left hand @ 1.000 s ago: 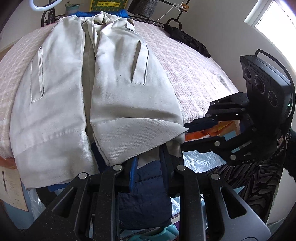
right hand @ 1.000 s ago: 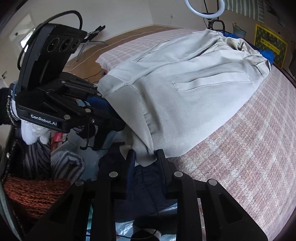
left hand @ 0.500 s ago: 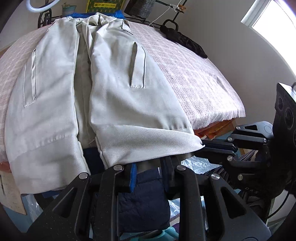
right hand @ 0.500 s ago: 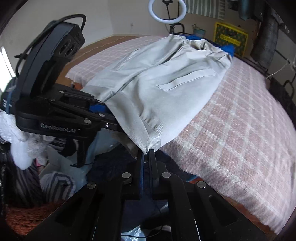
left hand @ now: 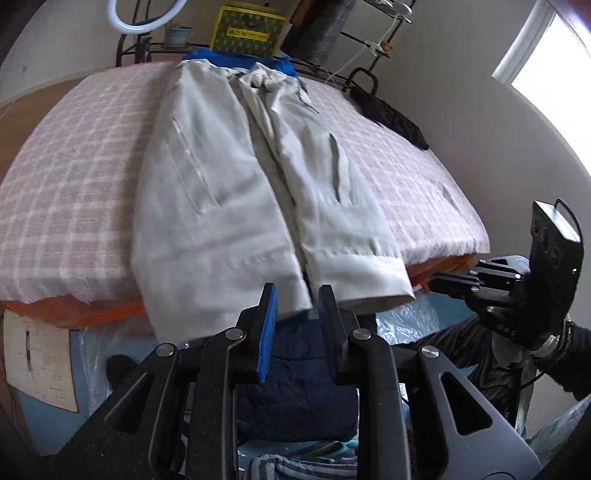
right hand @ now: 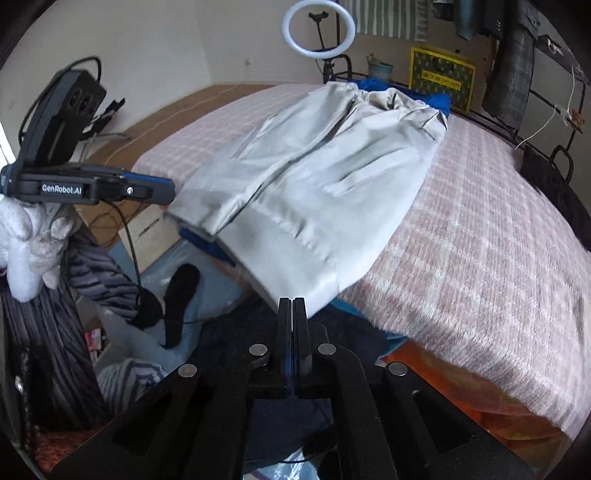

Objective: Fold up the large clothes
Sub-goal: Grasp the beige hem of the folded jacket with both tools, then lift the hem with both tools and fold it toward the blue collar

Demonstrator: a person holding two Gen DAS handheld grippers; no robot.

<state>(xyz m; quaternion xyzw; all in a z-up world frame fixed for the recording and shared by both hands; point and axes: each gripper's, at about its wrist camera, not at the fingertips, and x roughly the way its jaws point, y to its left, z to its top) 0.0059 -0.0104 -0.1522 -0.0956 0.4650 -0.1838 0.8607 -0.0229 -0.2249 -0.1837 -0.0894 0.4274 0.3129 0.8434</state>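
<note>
Left claw [left hand: 295,295] spread at the bed's near edge, hem corner of one pale jacket [left hand: 236,206] hanging between the fingers, contact hard to tell. Right claw [right hand: 291,308] pressed together just below the other hem corner; whether any cloth is pinched, impossible to say. Spread lengthwise on one pink checked bed [right hand: 480,229], collar far, hem drooping over the edge. Beyond it, cut off by the jacket, a blue cloth [left hand: 269,62]. Behind: one ring light [right hand: 318,27], one yellow box [right hand: 441,77]. Blurred throughout.
</note>
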